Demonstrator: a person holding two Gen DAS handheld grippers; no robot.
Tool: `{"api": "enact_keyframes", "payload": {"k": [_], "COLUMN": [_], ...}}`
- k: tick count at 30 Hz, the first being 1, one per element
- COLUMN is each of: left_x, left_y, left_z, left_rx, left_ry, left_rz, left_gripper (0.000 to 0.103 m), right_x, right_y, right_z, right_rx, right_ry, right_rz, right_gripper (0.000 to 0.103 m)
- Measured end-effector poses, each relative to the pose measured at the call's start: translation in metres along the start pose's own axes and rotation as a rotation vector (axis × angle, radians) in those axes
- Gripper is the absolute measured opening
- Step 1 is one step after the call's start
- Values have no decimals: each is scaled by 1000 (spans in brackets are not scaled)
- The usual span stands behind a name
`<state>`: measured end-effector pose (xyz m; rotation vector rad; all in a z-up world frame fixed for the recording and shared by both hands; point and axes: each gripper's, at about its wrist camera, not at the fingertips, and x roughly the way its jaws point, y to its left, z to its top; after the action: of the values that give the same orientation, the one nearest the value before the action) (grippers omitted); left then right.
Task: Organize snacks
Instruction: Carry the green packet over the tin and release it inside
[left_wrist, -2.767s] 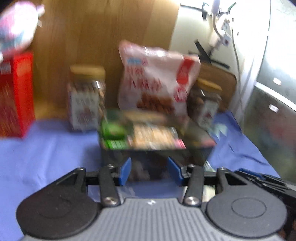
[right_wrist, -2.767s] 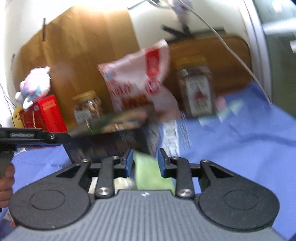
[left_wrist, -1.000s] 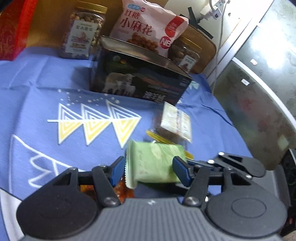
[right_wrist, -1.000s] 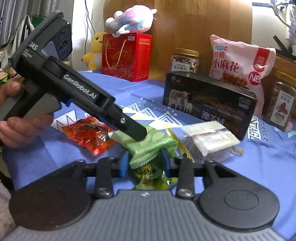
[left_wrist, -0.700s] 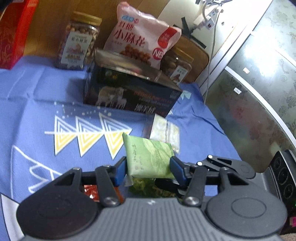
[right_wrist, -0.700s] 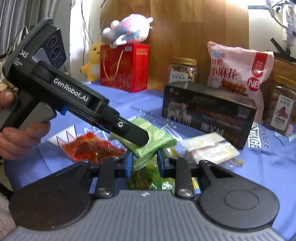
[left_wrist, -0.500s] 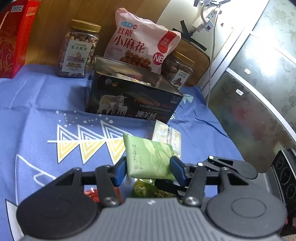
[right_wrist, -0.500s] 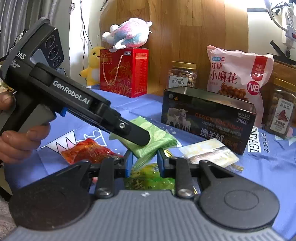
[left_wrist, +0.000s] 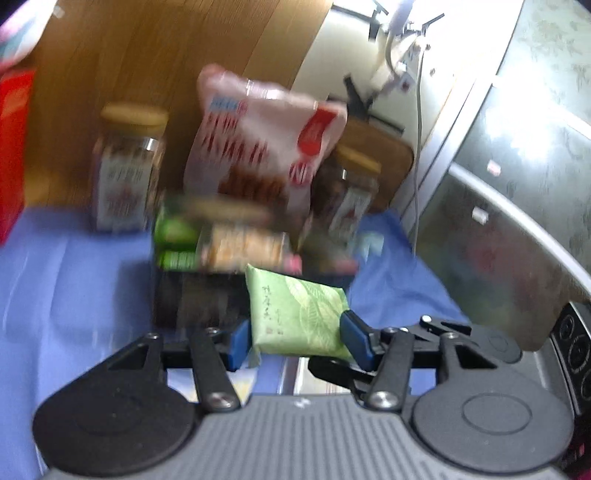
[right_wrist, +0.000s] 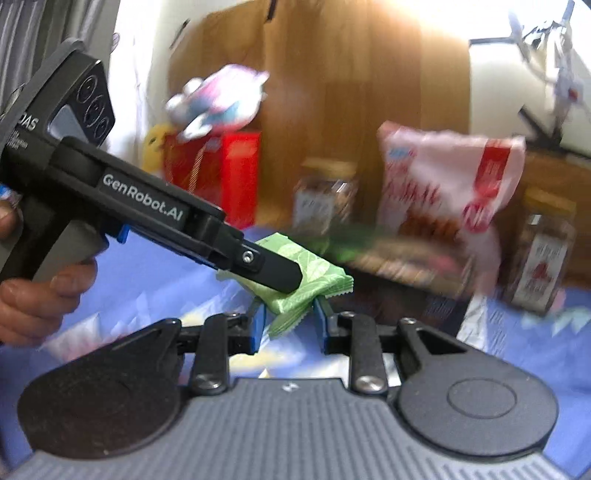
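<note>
Green packet lifted toward the box

The green snack packet is clamped in the left gripper, raised off the cloth since a moment ago, just short of the open box ahead; the right gripper is part-open around its tail, contact unclear.

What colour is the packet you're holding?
Light green with a leaf pattern; the packet shows best in the left wrist view.

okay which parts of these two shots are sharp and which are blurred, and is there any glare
Left wrist view: the left gripper and its green packet are sharp; the jars, the pink bag and the dark box are motion-smeared; glare whitens the upper right. Right wrist view: both grippers read crisply, the background is streaked, with bright washout at top centre.
</note>
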<state>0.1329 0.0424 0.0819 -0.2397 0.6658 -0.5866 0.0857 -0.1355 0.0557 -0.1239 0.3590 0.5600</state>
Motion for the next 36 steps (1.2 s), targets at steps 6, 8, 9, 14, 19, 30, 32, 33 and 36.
{"api": "enact_keyframes", "payload": {"k": [6, 8, 9, 14, 19, 30, 32, 33, 36], "left_x": [31, 39, 43, 59, 71, 88, 90, 92, 95], "left_y": [-1, -3, -5, -7, 2, 15, 16, 16, 16], "left_z": [39, 45, 47, 53, 54, 53, 53, 53, 52], "left_rx": [-3, -3, 0, 21, -2, -17, -17, -17, -12], "left_ry": [-35, -40, -43, -46, -30, -7, -4, -3, 0], "left_rz": [-15, -13, -10, 23, 27, 38, 39, 41, 47], "left_gripper": [52, 52, 52, 52, 52, 52, 52, 52, 52], "right_x": [19, 22, 25, 33, 44, 61, 62, 62, 64], "right_y": [-33, -39, -43, -55, -58, -60, -61, -61, -60], "right_z": [23, 25, 26, 24, 22, 17, 16, 16, 16], "right_rx": [43, 42, 46, 69, 77, 77, 78, 77, 70], "right_ry": [-45, -50, -52, -46, -29, 4, 8, 10, 16], "right_rz": [-72, -89, -95, -111, -116, -129, -131, -133, -142], "right_gripper": [31, 31, 31, 31, 31, 31, 31, 31, 31]}}
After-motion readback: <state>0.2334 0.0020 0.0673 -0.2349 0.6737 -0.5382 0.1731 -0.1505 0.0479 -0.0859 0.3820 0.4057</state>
